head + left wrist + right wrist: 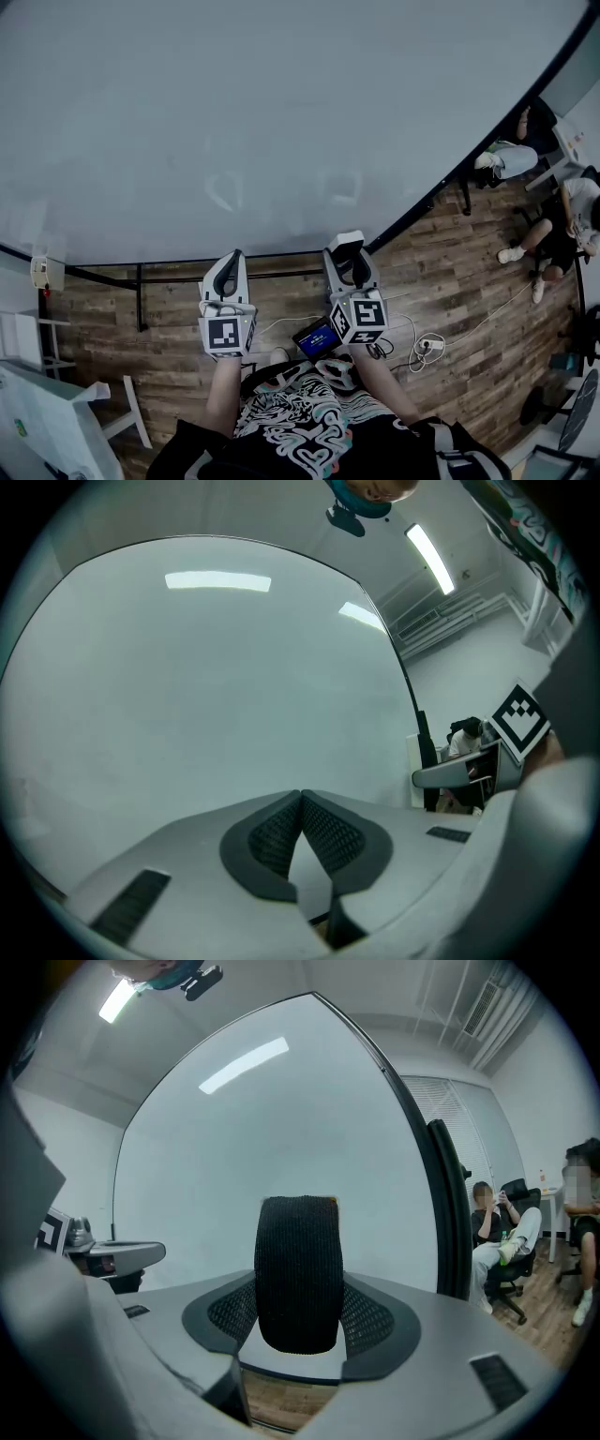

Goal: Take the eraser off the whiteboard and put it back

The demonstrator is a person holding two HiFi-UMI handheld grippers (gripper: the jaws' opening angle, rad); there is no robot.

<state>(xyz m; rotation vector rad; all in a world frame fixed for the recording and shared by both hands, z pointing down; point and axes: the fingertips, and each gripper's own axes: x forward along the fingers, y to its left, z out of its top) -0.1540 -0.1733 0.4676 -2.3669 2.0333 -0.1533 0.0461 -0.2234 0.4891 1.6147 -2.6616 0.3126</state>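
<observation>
The big whiteboard (281, 122) fills the upper head view and stands close in front of both grippers. My right gripper (347, 255) is shut on the eraser (298, 1274). Its black felt face stands upright between the ribbed pads (372, 1316), and its pale top (348, 241) shows near the board's lower edge. My left gripper (231, 261) is beside it to the left. Its jaws are shut with nothing between them (301, 803), and it points at the bare board (206, 686).
The board's black frame (452, 1213) runs down at the right. Beyond it, people sit on chairs (562, 220). On the wooden floor below lie cables and a power strip (427, 345). White furniture (47, 412) stands at the lower left.
</observation>
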